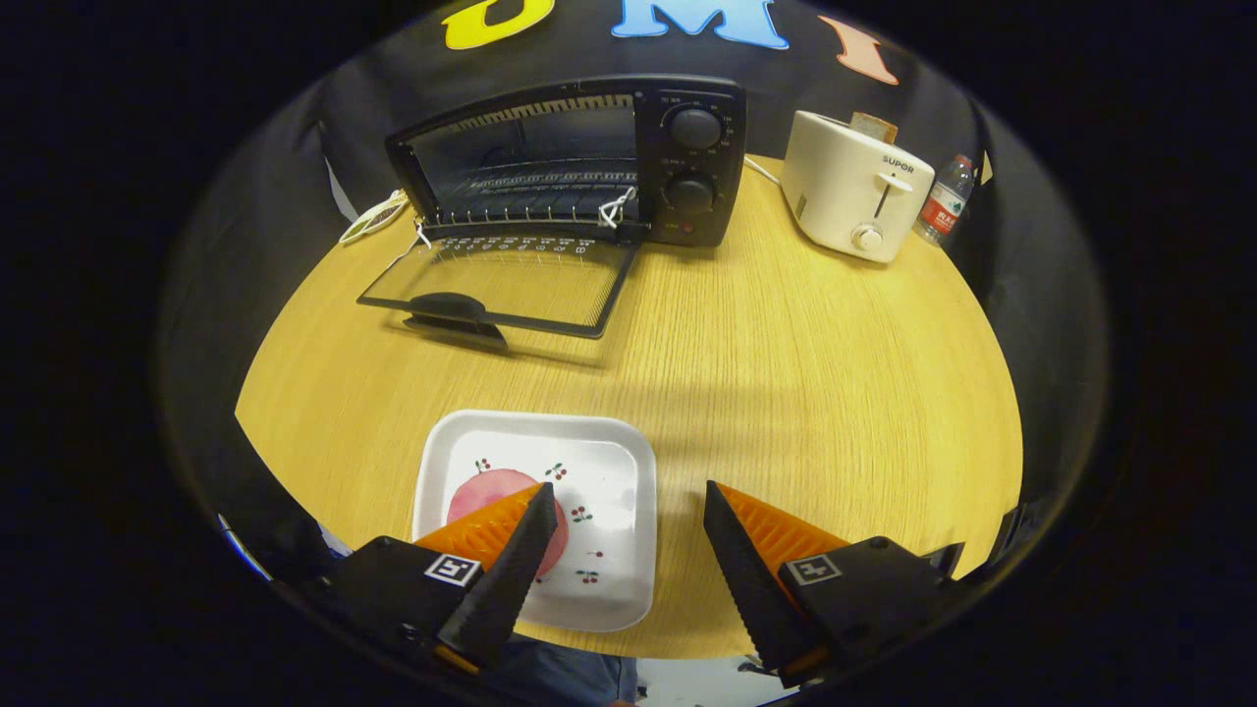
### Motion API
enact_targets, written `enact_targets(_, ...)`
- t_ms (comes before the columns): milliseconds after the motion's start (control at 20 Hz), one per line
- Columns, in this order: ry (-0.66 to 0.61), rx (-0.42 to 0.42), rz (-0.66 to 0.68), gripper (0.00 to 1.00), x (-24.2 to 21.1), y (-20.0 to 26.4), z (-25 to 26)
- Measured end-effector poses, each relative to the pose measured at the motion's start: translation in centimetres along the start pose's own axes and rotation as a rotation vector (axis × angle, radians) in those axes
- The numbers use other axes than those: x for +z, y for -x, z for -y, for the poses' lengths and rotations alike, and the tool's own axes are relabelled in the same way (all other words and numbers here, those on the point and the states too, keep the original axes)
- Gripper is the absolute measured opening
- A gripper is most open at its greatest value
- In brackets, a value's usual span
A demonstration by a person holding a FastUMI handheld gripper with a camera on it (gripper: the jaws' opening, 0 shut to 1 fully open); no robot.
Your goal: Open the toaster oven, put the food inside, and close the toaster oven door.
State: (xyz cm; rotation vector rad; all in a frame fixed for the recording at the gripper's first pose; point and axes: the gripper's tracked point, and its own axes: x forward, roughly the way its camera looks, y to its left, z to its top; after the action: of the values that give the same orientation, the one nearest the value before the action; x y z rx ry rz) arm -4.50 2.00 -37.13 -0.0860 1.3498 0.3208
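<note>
Presently, item by item, from nine o'clock round to three o'clock.

Small patterned oval object [374, 218]: on the wooden table [786, 393] at about ten o'clock, just beside the oven's left corner. Its kind cannot be told.

Toaster oven [579, 162]: black, at about eleven to twelve o'clock on the far side of the table. Cavity open, with a wire rack visible inside. Two round knobs stacked on its right panel.

Oven door [501, 285]: glass in a black frame, dropped fully down and lying roughly flat above the tabletop, handle at its near edge. White string is tied at both hinge corners.

Plate [609, 462]: white, square with rounded corners, small cherry prints. Sits at the table's near edge, about six to seven o'clock.

Food [486, 491]: a round pink piece on the plate's left half, partly hidden by the left finger.

Gripper [626, 501]: jaws spread wide, holding nothing. Orange-and-black fingers; the left fingertip [540, 506] hangs over the food, the right fingertip [722, 511] over bare table just right of the plate.

Pop-up toaster [854, 187]: cream-white, at about one o'clock, a slice of bread [873, 126] standing in its slot, lever and dial on its end face.

Bottle [945, 201]: clear plastic with a red label, just beside the toaster at about two o'clock.
</note>
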Motion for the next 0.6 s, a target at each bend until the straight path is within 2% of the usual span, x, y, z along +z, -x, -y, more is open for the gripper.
enact_targets(150,-0.016,0.008,-0.083,0.92,-1.5,-0.4,0.3)
enact_targets(350,-0.009,0.015,-0.138,0.57,-2.2,-0.7,0.4)
enact_targets(500,-0.024,0.033,-0.157,0.51,-2.0,-1.0,0.5)
enact_targets(600,-0.027,0.056,-0.174,0.37,-2.0,-0.9,0.2)
